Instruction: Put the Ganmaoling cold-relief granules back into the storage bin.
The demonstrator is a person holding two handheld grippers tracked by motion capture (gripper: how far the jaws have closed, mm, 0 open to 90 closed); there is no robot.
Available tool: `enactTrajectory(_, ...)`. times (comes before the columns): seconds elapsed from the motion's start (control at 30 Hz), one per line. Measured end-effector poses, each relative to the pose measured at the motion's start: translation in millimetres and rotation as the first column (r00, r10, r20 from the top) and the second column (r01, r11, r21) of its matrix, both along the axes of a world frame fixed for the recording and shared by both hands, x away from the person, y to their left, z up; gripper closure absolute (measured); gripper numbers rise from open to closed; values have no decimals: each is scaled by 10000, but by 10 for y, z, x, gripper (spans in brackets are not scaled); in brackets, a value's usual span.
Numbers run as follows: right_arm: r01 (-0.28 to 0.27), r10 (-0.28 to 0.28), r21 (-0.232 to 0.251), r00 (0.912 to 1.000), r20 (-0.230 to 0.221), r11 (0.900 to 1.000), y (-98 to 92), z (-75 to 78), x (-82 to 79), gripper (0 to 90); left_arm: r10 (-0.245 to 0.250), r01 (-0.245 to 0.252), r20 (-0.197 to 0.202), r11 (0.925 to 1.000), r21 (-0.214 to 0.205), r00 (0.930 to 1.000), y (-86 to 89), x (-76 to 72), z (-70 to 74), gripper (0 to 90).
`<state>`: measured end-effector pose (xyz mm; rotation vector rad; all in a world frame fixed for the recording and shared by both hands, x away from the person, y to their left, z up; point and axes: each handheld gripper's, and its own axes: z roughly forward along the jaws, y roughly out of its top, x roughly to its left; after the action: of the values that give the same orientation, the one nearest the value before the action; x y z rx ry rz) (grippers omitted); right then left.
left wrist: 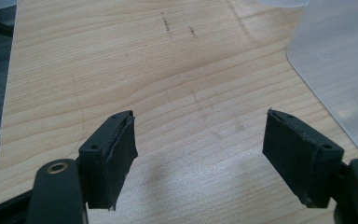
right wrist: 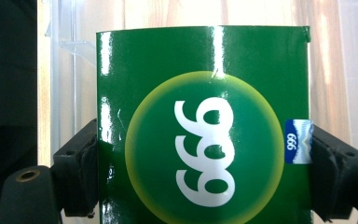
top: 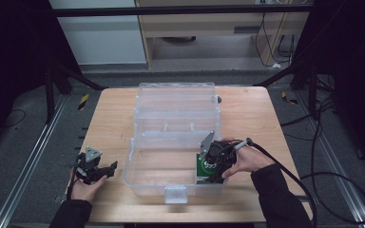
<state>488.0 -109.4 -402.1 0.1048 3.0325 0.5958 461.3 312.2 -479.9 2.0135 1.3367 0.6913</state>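
We see the right gripper (top: 212, 167) inside the front right corner of the clear plastic box (top: 145, 178), its jaws closed on the two narrow sides of a green carton (right wrist: 204, 140). In the right gripper view the carton fills the space between the pads, its long axis running straight out from the jaws, its far edge toward the box wall and the wooden table (top: 109, 114) seen through it. We judge that any coming move turns on this relation: the carton lies directly ahead of the right-hand tongs and already within the box walls, so lowering and release fall to the right hand (top: 244, 160).

The left gripper (left wrist: 200, 140) rests by the box's left wall, well apart from the carton; its jaws stand wide, with nothing between them, over bare wood.

The carton is glossy printed card, flat-faced and rectangular, with a yellow-ringed disc bearing white numerals and a small blue label at one edge. The box is thin, translucent, round-cornered plastic with its hinged lid (top: 176, 102) thrown back and a front latch (top: 175, 194). The table shows pale, matt grain.
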Motion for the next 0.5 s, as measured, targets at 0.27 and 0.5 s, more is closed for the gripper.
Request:
enactTrajectory(0.27, -126, 123, 130, 9998, 176, 9998, -17, -23, -11, 155, 2, -2, -11, 10000, 6, 10000, -1, 0, -1, 245)
enactTrajectory(0.5, -145, 144, 30, 9995, 267, 9999, -13, -30, -23, 149, -11, 11, -4, 10000, 14, 10000, -3, 0, 0, 245)
